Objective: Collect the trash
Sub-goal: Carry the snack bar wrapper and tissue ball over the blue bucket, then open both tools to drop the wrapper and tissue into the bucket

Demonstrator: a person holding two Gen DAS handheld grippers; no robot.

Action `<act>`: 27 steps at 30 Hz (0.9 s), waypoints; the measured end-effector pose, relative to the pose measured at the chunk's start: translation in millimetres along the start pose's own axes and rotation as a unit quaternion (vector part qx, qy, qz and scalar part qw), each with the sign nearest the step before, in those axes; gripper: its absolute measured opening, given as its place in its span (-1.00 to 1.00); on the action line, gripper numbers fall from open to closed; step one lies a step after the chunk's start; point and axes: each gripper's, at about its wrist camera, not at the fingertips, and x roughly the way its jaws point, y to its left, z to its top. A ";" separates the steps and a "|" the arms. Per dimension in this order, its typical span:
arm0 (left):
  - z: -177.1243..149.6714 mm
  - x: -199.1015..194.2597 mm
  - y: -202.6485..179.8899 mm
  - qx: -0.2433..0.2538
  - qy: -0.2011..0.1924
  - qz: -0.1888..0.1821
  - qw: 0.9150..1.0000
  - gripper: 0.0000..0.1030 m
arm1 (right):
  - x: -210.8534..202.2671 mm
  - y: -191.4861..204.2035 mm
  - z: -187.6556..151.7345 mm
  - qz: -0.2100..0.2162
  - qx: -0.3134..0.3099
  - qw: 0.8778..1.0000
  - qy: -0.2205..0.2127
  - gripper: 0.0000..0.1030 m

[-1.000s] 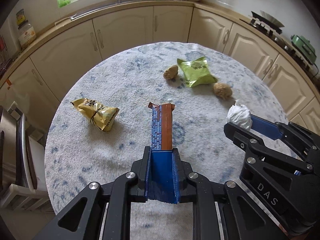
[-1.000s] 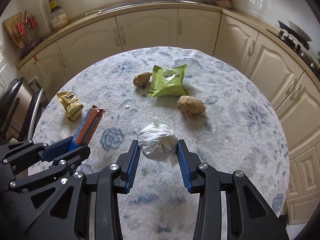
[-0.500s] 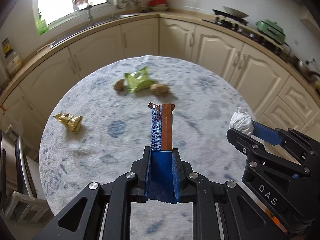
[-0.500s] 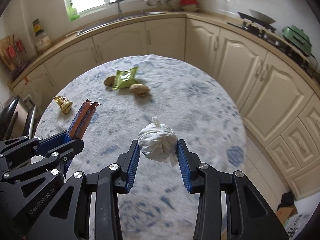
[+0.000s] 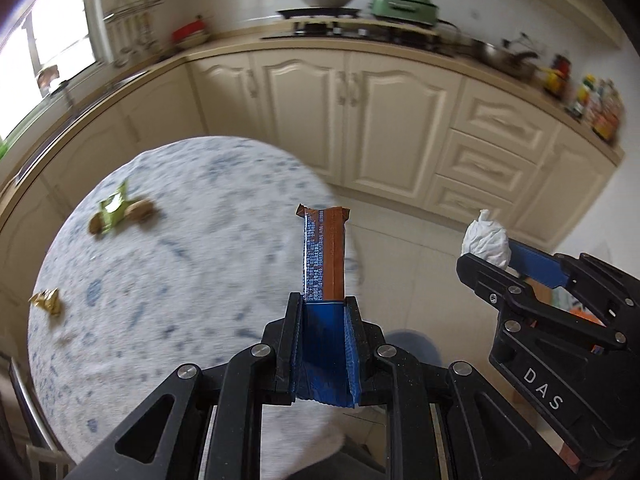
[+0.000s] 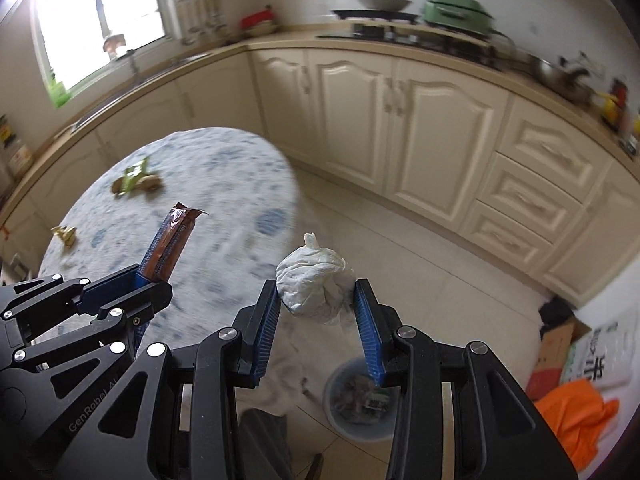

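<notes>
My left gripper is shut on a long brown and blue snack wrapper, which sticks out past the round table's right edge. My right gripper is shut on a crumpled white tissue ball held in the air over the tiled floor. Below it on the floor stands a grey bin with scraps inside. A green packet with two brown lumps and a gold wrapper lie on the table. In the left wrist view the right gripper carries the tissue.
Cream cabinets and drawers run along the back under a worktop with a stove and a green pot. An orange bag and cardboard lie on the floor at the right. A dark chair back shows below the grippers.
Both grippers have swung to the right, off the table top and out over the floor, each keeping its grip. The table and its litter have slid to the left of both views.
</notes>
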 end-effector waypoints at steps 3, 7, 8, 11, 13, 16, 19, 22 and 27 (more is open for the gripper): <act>1.3 8.8 -31.6 0.025 0.008 -0.017 1.000 -0.71 | -10.4 -37.2 -16.3 -0.025 0.036 0.999 0.004 -0.26; -0.6 24.0 -77.8 0.065 0.023 -0.044 0.997 -0.71 | -20.4 -78.8 -37.2 -0.055 0.077 0.995 0.014 -0.26; -1.0 27.8 -87.7 0.074 0.027 -0.048 0.996 -0.71 | -22.5 -87.1 -42.4 -0.062 0.085 0.994 0.017 -0.26; -2.1 42.8 -113.0 0.096 0.042 -0.063 0.992 -0.71 | -30.1 -109.7 -58.3 -0.084 0.105 0.991 0.022 -0.26; -4.5 53.8 -131.1 0.111 0.057 -0.074 0.989 -0.71 | -34.8 -123.2 -68.3 -0.093 0.122 0.988 0.025 -0.26; -3.8 68.8 -146.4 0.128 0.074 -0.088 0.985 -0.71 | -38.6 -139.4 -80.0 -0.103 0.142 0.984 0.029 -0.26; -1.5 78.0 -156.7 0.146 0.086 -0.087 0.982 -0.58 | -39.7 -150.0 -88.5 -0.108 0.152 0.982 0.034 -0.25; 6.4 85.9 -158.2 0.150 0.090 -0.086 0.981 0.14 | -37.6 -155.7 -92.9 -0.110 0.157 0.981 0.039 -0.25; 10.8 86.3 -155.0 0.145 0.068 -0.055 0.986 0.21 | -30.0 -156.8 -94.5 -0.105 0.159 0.981 0.047 -0.25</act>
